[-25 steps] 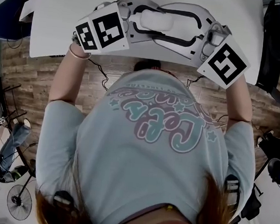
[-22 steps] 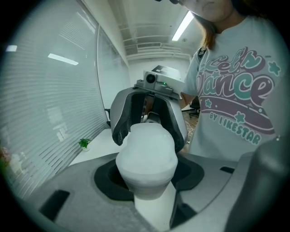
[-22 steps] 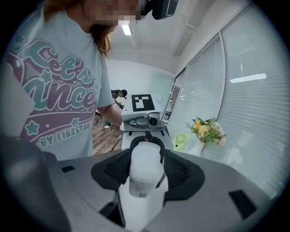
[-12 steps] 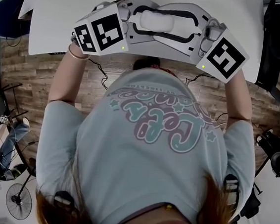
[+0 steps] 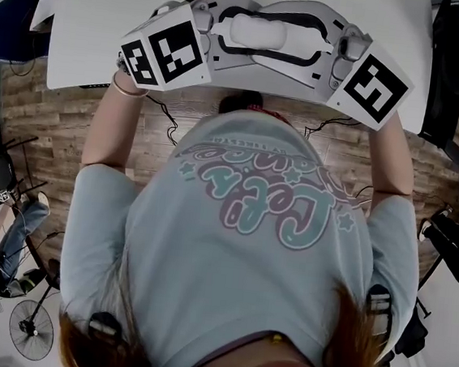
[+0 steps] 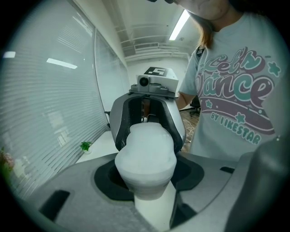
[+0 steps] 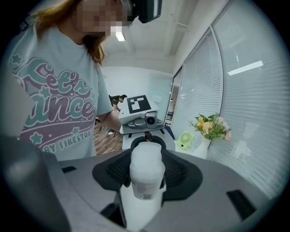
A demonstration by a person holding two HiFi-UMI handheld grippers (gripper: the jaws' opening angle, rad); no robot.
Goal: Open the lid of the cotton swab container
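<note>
The cotton swab container (image 5: 258,32) is white, the floor (image 5: 57,120) brown wood-grain.

Not much moved, honestly; the right gripper (image 7: 146,156) has just been closing its jaws, and they now sit pressed on the cotton swab container (image 5: 258,32) between them, where a second ago they stood wider; its marker cube (image 5: 376,86) rolled a little and ended up higher and further right in the head view; off in the lower-left corner, a seated person's legs (image 5: 17,221) shifted too.
</note>
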